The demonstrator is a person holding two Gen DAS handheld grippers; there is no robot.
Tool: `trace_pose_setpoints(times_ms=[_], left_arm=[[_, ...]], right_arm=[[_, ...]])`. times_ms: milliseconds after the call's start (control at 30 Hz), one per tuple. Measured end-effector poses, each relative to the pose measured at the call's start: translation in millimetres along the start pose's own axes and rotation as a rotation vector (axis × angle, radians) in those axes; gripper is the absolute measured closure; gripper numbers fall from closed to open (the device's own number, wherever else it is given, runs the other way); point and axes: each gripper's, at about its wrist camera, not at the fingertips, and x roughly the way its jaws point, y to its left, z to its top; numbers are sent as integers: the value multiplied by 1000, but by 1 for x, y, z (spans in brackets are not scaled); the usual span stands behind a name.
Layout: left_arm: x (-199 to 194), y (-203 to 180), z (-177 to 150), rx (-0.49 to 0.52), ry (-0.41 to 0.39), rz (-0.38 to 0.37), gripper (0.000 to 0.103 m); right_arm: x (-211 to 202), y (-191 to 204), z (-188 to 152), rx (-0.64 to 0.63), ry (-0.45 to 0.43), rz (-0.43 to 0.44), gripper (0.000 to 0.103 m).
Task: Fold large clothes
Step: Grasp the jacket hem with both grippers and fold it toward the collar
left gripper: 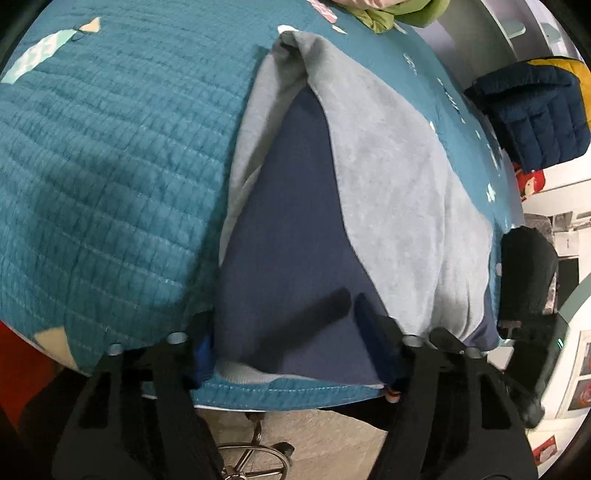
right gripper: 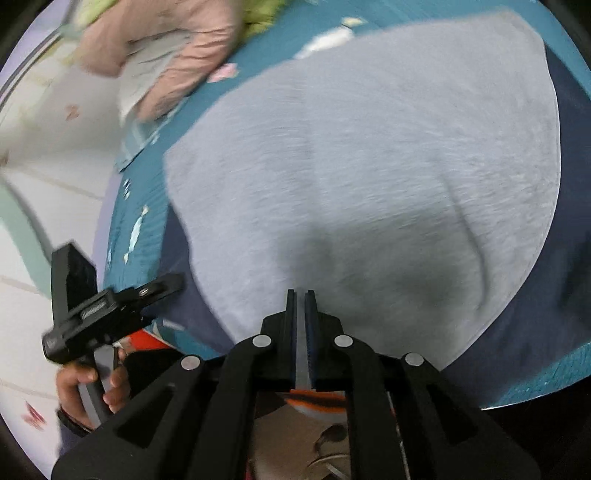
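A large garment, navy outside (left gripper: 295,221) with a pale grey fleece inside (left gripper: 399,192), lies on a teal quilted cover (left gripper: 110,166). One grey flap is folded over the navy part and narrows to a point at the far end. My left gripper (left gripper: 284,317) stands over the garment's near hem at the cover's front edge. Its fingers are apart, with flat navy cloth between them and nothing pinched. My right gripper (right gripper: 300,295) hovers low over the broad grey fleece (right gripper: 369,166). Its jaws are all but together, with only a thin slit between them, and no cloth is lifted into them.
A pink garment (right gripper: 177,62) and a green one (left gripper: 399,11) are piled at the far end of the cover. A navy quilted jacket (left gripper: 535,110) sits beyond the right side. A chair base (left gripper: 255,458) stands on the floor under the front edge. A person's hand (right gripper: 110,384) holds the left tool.
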Motion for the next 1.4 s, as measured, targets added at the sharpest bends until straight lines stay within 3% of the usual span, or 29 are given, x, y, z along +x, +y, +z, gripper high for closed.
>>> trace_pose_setpoints(times_ms=[133, 200, 367, 633, 767, 867, 900, 967, 1033, 1133, 1200, 1300, 1400], left_arm=[[-10, 2, -1, -4, -9, -32, 75], [-20, 2, 1, 10, -24, -57, 81], [-40, -13, 7, 36, -38, -147, 82], [-44, -29, 16, 66, -14, -171, 82], [-41, -33, 21, 57, -1, -190, 82], [-40, -35, 23, 63, 8, -190, 82], [-40, -35, 24, 60, 12, -195, 82], [-39, -35, 26, 56, 11, -196, 82], [-44, -38, 27, 50, 2, -226, 78], [-63, -51, 32, 62, -24, -309, 61], [-81, -66, 33, 97, -84, -301, 50], [-101, -86, 36, 141, -144, -312, 47], [-101, -103, 40, 166, -171, -269, 43]], right_arm=[[2, 32, -15, -152, -87, -58, 75], [5, 50, -20, -225, -121, -54, 69], [12, 86, -36, -384, -176, -31, 49], [48, 116, -35, -488, -169, -50, 45], [65, 126, -31, -530, -154, -30, 45], [73, 129, -22, -557, -184, -86, 46], [74, 127, -17, -540, -189, -85, 52], [73, 126, -10, -528, -185, -82, 80], [67, 125, -8, -522, -206, -109, 92], [47, 107, 3, -392, -230, -52, 92], [28, 89, 14, -274, -255, 8, 92], [-8, 62, 26, -146, -316, 60, 92], [-47, 32, 33, -47, -379, 94, 92]])
